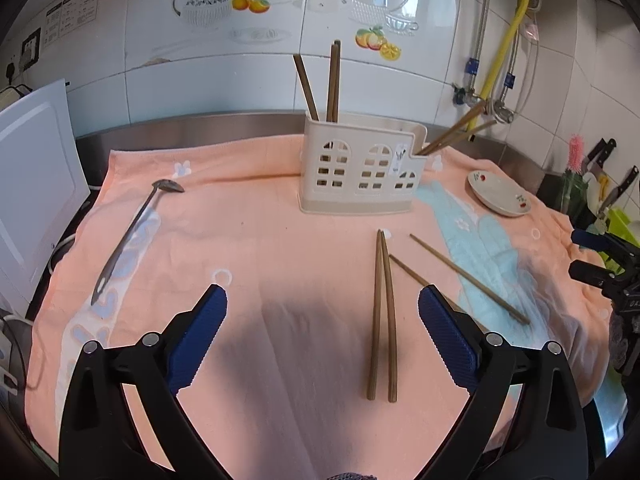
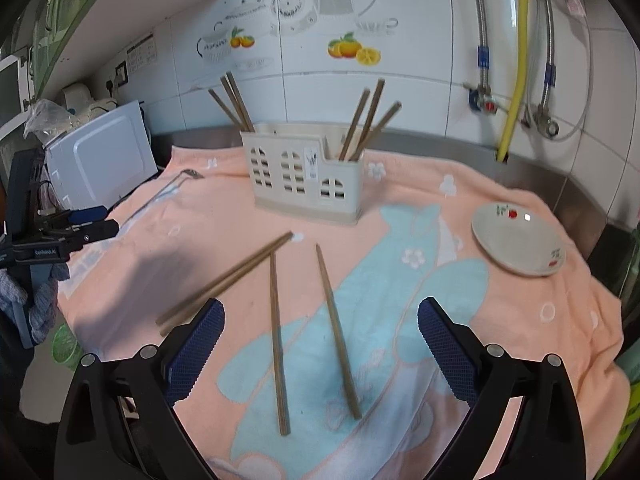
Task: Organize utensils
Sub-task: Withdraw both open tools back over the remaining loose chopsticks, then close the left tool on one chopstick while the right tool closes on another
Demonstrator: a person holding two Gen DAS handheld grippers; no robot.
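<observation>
1. Left wrist view: paired chopsticks [image 1: 383, 316] are lying on the towel [image 1: 260, 240], pointing lengthwise toward the holder [image 1: 360, 172].
2. Left gripper [image 1: 322, 332] is gaping wide, empty.
3. Right gripper [image 2: 320, 338] is likewise spreading wide, holding nothing.

White tiled wall [image 1: 260, 92] with fruit decals [image 2: 352, 50] behind steel counter [image 1: 192, 130].

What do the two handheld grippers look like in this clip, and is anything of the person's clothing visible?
Both the left gripper and right gripper match: black plastic fingers with round silver fasteners and ribbed blue pads. In the right wrist view, the left gripper carries white lettering, too small to read, and a grey knit sleeve shows beneath it.
</observation>
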